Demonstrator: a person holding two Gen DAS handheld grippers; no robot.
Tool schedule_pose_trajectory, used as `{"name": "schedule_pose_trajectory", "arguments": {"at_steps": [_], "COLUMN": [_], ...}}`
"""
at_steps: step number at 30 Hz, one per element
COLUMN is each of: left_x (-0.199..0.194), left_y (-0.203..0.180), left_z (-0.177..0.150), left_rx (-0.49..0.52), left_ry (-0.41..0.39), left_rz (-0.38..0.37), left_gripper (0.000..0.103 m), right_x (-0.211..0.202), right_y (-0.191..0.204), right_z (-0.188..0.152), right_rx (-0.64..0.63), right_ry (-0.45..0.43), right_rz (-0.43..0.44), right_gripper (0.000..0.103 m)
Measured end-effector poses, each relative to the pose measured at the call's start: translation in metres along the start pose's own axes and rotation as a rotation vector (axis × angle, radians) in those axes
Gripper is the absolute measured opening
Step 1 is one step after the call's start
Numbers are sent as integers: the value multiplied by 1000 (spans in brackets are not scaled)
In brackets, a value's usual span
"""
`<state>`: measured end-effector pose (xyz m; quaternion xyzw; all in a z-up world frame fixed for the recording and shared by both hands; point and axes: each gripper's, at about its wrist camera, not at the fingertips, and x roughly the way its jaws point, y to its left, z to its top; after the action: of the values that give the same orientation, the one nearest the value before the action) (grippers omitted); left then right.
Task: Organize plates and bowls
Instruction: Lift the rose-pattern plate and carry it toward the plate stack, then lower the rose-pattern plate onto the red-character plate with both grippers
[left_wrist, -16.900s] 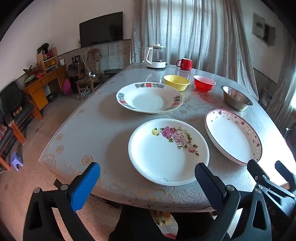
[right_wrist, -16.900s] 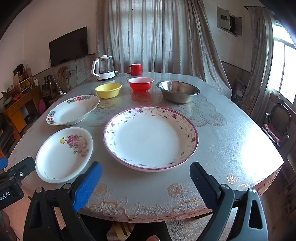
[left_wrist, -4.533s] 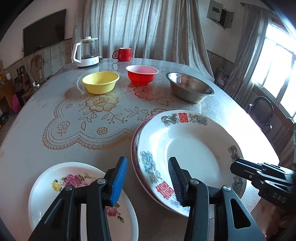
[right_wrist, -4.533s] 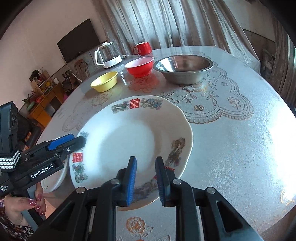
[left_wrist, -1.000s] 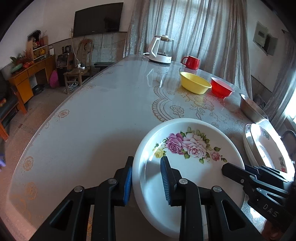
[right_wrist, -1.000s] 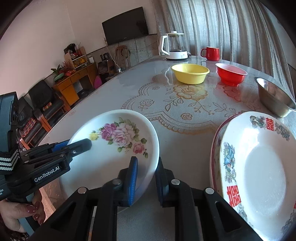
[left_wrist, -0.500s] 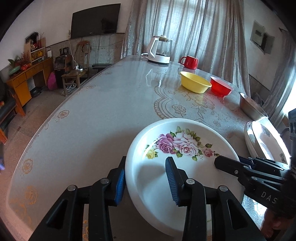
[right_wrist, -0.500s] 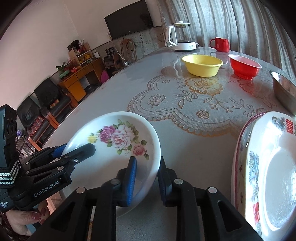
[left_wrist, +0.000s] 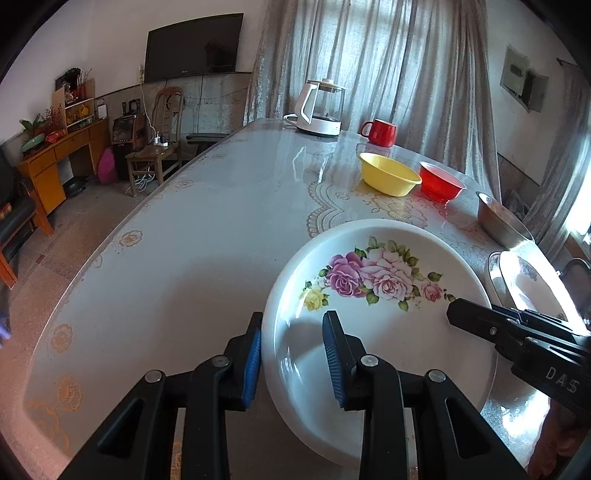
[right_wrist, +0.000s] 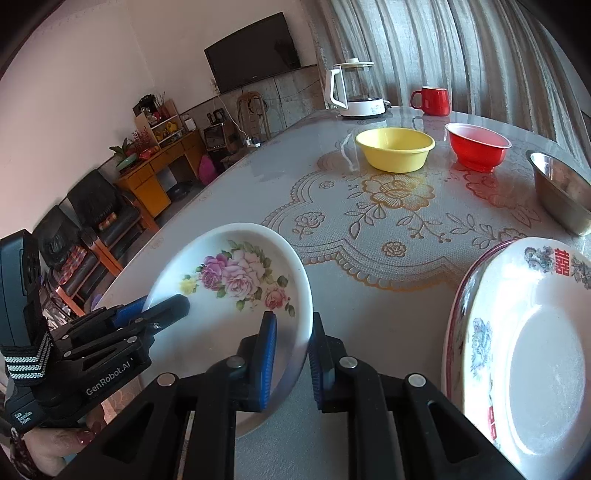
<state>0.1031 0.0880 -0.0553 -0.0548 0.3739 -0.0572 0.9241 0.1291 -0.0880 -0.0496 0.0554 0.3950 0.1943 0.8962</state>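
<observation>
The white rose plate (left_wrist: 376, 302) is held by both grippers, tilted a little above the table; it also shows in the right wrist view (right_wrist: 236, 295). My left gripper (left_wrist: 291, 354) is shut on its left rim. My right gripper (right_wrist: 293, 354) is shut on its right rim. To the right lies a stack of two plates: the plate with red characters (right_wrist: 535, 339) on the pink-rimmed plate (right_wrist: 452, 325). The stack shows partly in the left wrist view (left_wrist: 524, 284).
A yellow bowl (right_wrist: 394, 148), a red bowl (right_wrist: 478, 150) and a steel bowl (right_wrist: 565, 192) stand in a row further back. Behind them are a kettle (right_wrist: 354, 90) and a red mug (right_wrist: 434, 100). The table edge (left_wrist: 110, 236) runs along the left.
Both grippers have carried the rose plate a little to the right, toward the stack, and it now tilts more. Both grips have held.
</observation>
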Motion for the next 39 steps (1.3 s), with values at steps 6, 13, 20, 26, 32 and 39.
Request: {"name": "schedule_pose_trajectory", "arguments": {"at_steps": [6, 13, 20, 26, 32, 39], "left_x": [1, 0, -1, -3, -1, 1], "left_y": [-7, -27, -51, -73, -92, -121], "left_z": [1, 7, 15, 20, 23, 24], "left_rx": [4, 32, 64, 101, 126, 172], "left_ry": [0, -5, -16, -23, -18, -8], "left_rz": [-13, -35, -73, -98, -123, -153], "left_gripper": [32, 32, 32, 32, 32, 32], "right_x": [-11, -25, -46, -62, -76, -92], "right_y": [-5, -18, -33, -50, -65, -86], "right_z": [5, 6, 7, 6, 3, -3], "right_rx": [14, 58, 90, 126, 156, 201], "right_ry": [-33, -59, -91, -117, -132, -146], "right_rz": [-9, -14, -41, -60, -76, -96], "right_gripper": [16, 16, 16, 16, 16, 16]}}
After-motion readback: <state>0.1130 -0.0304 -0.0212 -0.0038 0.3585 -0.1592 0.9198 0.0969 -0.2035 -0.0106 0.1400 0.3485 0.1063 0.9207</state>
